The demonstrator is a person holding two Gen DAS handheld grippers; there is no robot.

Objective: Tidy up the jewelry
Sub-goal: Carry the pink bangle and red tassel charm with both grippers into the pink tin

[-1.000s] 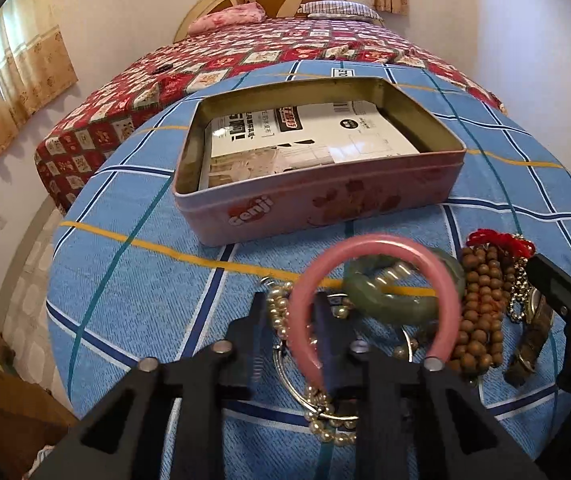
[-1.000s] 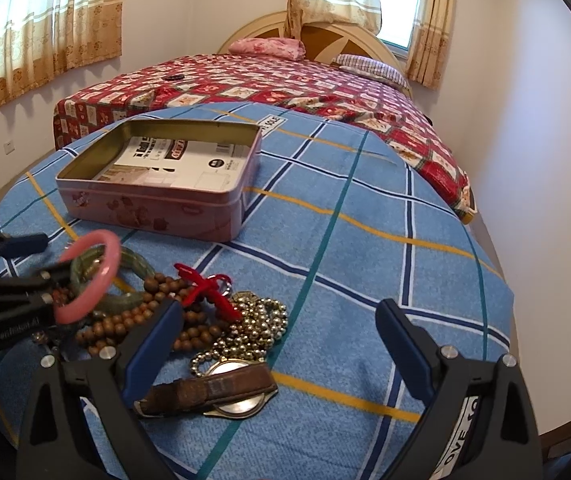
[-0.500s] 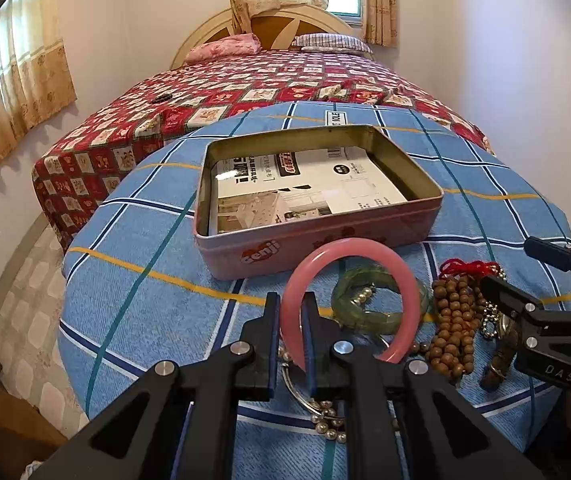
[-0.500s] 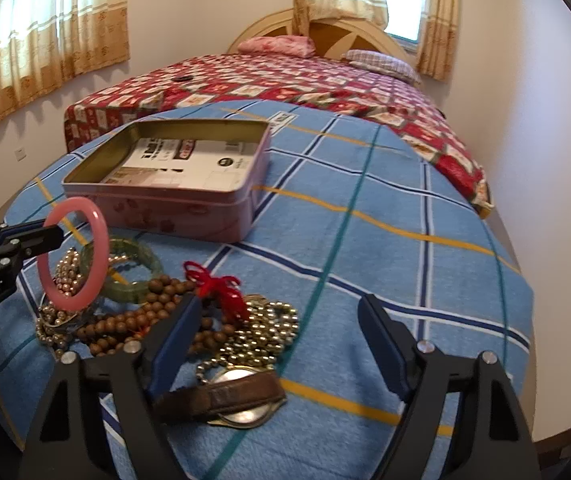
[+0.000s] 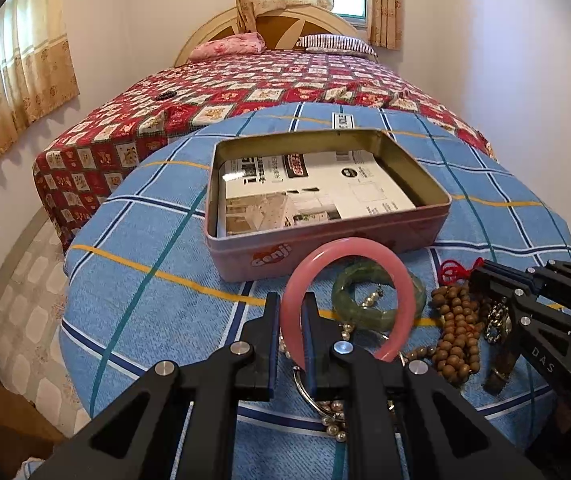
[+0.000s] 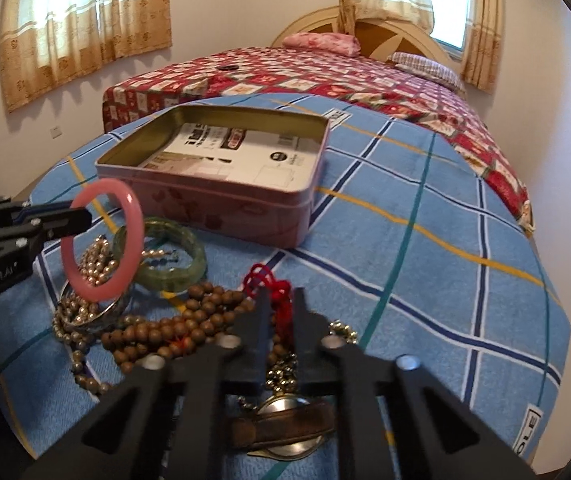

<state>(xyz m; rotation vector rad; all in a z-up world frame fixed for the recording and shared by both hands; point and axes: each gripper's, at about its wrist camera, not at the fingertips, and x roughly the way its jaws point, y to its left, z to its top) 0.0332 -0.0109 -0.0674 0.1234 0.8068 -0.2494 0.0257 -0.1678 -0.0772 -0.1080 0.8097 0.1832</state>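
My left gripper [image 5: 290,312] is shut on a pink bangle [image 5: 399,280] and holds it upright above the jewelry pile, in front of the open pink tin [image 5: 325,236]; the bangle also shows in the right wrist view [image 6: 101,240]. My right gripper [image 6: 281,304] is shut on the red knotted cord [image 6: 263,280] of the brown bead string [image 6: 189,328]. A green bangle [image 6: 165,256], a pearl string [image 6: 93,264], a gold ball chain [image 6: 285,364] and a watch with a brown strap [image 6: 285,428] lie on the blue checked cloth [image 6: 425,248].
The tin [image 6: 221,196] holds a printed paper sheet [image 5: 317,188]. Behind the round table stands a bed with a red patterned cover [image 5: 265,84]. The table edge drops off at left [image 5: 65,280] and right [image 6: 557,320].
My left gripper has lifted the pink bangle higher and pulled back. My right gripper has closed from wide open onto the red cord of the bead string.
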